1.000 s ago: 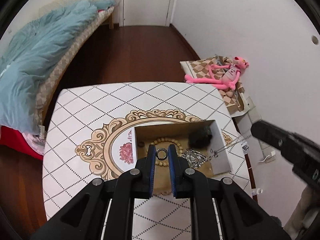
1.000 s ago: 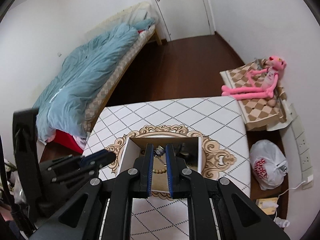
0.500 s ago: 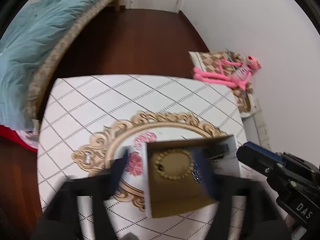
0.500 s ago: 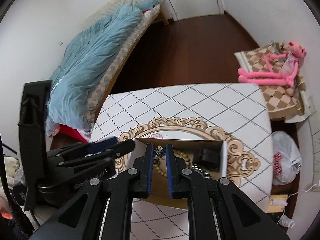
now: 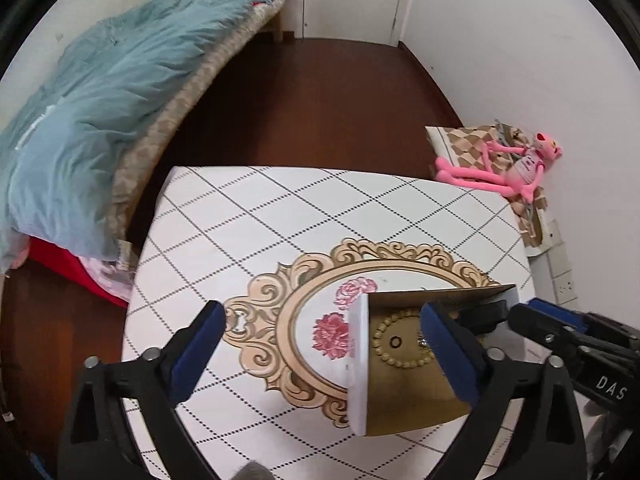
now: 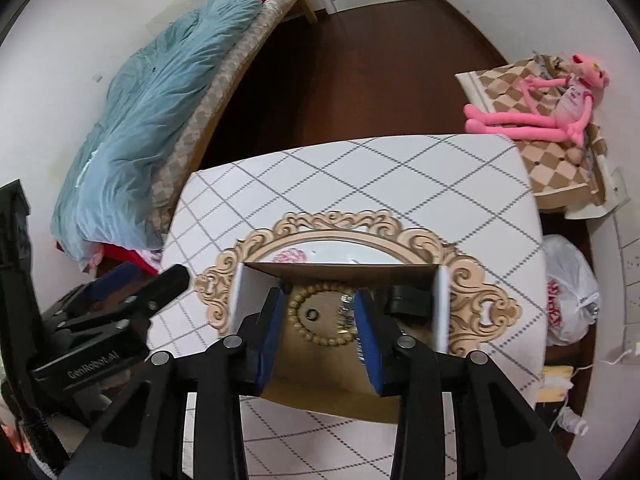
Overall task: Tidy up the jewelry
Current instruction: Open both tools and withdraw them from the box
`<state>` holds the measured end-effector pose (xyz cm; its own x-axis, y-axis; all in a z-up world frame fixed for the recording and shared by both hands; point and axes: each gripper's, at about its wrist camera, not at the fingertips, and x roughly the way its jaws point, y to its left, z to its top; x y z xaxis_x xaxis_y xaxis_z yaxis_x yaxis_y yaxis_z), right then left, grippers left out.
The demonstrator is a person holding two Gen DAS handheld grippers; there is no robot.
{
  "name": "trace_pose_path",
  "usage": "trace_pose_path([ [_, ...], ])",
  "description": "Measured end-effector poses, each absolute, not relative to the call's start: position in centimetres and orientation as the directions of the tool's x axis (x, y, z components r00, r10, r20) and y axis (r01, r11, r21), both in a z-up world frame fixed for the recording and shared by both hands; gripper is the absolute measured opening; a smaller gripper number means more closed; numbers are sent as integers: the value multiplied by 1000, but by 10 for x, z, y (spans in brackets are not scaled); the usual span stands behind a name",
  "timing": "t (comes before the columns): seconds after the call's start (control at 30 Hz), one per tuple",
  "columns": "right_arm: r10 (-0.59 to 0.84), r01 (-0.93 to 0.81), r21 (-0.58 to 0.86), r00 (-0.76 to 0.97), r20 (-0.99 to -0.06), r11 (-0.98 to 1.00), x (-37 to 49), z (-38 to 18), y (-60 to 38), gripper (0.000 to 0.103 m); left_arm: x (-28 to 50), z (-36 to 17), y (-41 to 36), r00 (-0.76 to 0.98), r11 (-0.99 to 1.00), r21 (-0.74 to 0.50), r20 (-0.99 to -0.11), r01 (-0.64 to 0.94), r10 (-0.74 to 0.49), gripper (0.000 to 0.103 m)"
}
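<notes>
**Q:** What room and surface does this show?

**A:** Bedroom, dark wood floor, white walls. At the left, a bed with a blue duvet (image 5: 96,128). At the right, a pink plush toy (image 6: 552,108) lies on a checkered cushion (image 6: 556,164). In the middle stands a white table (image 5: 304,216) with a diamond grid and a gold ornate oval design.

**Q:** Where is the jewelry?

**A:** In an open cardboard box (image 6: 336,364) with white sides, sitting on the table's oval design. Inside lie a beaded bracelet (image 6: 308,320) in a loop, a small dark ring (image 6: 311,314) within that loop, something silver and sparkly (image 6: 345,312) just beside it, and a black object (image 6: 410,300) in the far right corner.

**Q:** How are the grippers posed?

**A:** The left gripper (image 5: 328,354) hangs low over the table, reaching forward, its blue-padded fingers (image 5: 196,348) spread wide with nothing between them; the box's left wall sits in the gap, and the right-hand finger is over the box. The right gripper (image 6: 320,330) points into the box from its near edge, fingers parted with the bracelet and ring seen between them, gripping nothing. Each gripper shows at the edge of the other's view.
</notes>
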<state>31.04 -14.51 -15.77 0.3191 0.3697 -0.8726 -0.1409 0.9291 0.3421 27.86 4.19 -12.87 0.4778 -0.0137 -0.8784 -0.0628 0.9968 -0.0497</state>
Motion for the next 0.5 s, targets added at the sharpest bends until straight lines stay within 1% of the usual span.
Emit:
trace_pose_path([
  [0.03,341,-134,314,328,-881,940,308,-157,-147,47,276,-129,41,486,997,-35,-874,-64,1,102],
  [0.07,309,-128,282,338,-889,951,304,-157,-149,56,273,-130,40,493,997,-22,-870,-68,15,102],
  [0.1,282,-124,254,350,-893,959,300,-157,-151,69,269,-131,39,498,997,-10,-867,-71,27,103],
  [0.13,246,-115,219,357,-901,969,297,-158,-152,76,266,-133,38,500,997,5,-865,-76,42,103],
  [0.17,198,-101,173,368,-909,980,293,-159,-154,85,263,-136,36,497,997,11,-867,-80,50,103],
  [0.27,101,-79,76,388,-916,994,279,-165,-161,90,254,-144,33,485,996,14,-873,-83,53,103],
  [0.3,76,-71,52,391,-917,996,275,-167,-163,98,251,-147,31,483,996,19,-874,-84,58,103],
  [0.33,61,-64,39,394,-917,997,272,-169,-166,102,249,-150,29,480,996,24,-875,-83,61,103],
  [0.43,-2,-51,-26,412,-911,998,262,-173,-169,103,242,-155,23,471,996,26,-880,-88,65,103],
  [0.5,-24,-39,-44,419,-907,998,257,-173,-172,103,236,-155,20,473,996,25,-878,-90,65,103],
])
